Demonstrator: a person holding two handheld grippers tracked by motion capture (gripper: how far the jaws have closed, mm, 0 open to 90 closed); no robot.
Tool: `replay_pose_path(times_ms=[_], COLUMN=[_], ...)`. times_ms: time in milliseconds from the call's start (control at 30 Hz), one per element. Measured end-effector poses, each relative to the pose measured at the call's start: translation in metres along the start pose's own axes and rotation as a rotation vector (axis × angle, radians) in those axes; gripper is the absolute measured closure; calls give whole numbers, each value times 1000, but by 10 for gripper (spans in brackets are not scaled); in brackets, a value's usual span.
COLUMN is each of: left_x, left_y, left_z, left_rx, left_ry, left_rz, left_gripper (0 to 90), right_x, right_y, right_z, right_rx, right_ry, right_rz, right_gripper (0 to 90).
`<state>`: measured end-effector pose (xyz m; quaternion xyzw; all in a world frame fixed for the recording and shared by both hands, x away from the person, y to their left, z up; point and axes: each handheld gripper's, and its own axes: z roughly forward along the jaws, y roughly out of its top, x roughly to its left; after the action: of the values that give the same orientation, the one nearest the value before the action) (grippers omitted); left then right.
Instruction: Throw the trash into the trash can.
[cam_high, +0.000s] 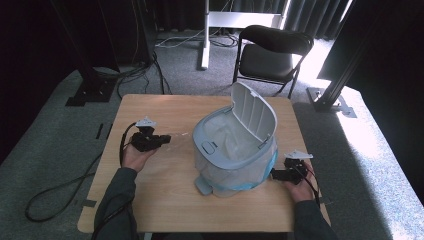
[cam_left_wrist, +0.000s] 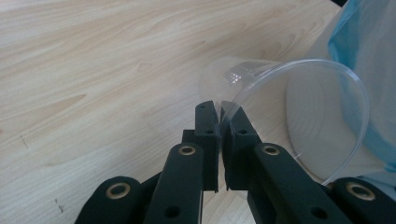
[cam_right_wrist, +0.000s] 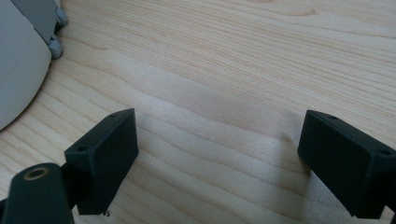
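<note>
Left gripper (cam_left_wrist: 219, 109) jaws clenched on clear cup (cam_left_wrist: 299, 116) rim, just beside the bin (cam_high: 235, 150). Right gripper (cam_right_wrist: 217, 154) jaws released, over bare desk (cam_high: 165, 200). Chair (cam_high: 272, 52) beyond.

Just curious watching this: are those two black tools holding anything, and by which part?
The left tool pinches a clear plastic cup by its rim. The right tool is open and holds nothing.

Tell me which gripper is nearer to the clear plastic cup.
Left. The left gripper is shut on the rim of the clear plastic cup, left of the bin. The right gripper stands open over bare table on the bin's other side.
</note>
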<state>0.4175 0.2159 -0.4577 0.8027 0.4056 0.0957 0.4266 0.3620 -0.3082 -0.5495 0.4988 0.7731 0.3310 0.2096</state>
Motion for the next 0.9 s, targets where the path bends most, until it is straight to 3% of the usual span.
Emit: replay_pose_path(times_ms=[900], left_x=[-15], left_y=[28], left_z=[-15], left_rx=[-74], left_ry=[-7], left_rz=[59], left_gripper=[859], right_x=[0], right_y=[0], right_z=[0], right_rx=[0], right_ry=[0], right_rz=[0], right_gripper=[112])
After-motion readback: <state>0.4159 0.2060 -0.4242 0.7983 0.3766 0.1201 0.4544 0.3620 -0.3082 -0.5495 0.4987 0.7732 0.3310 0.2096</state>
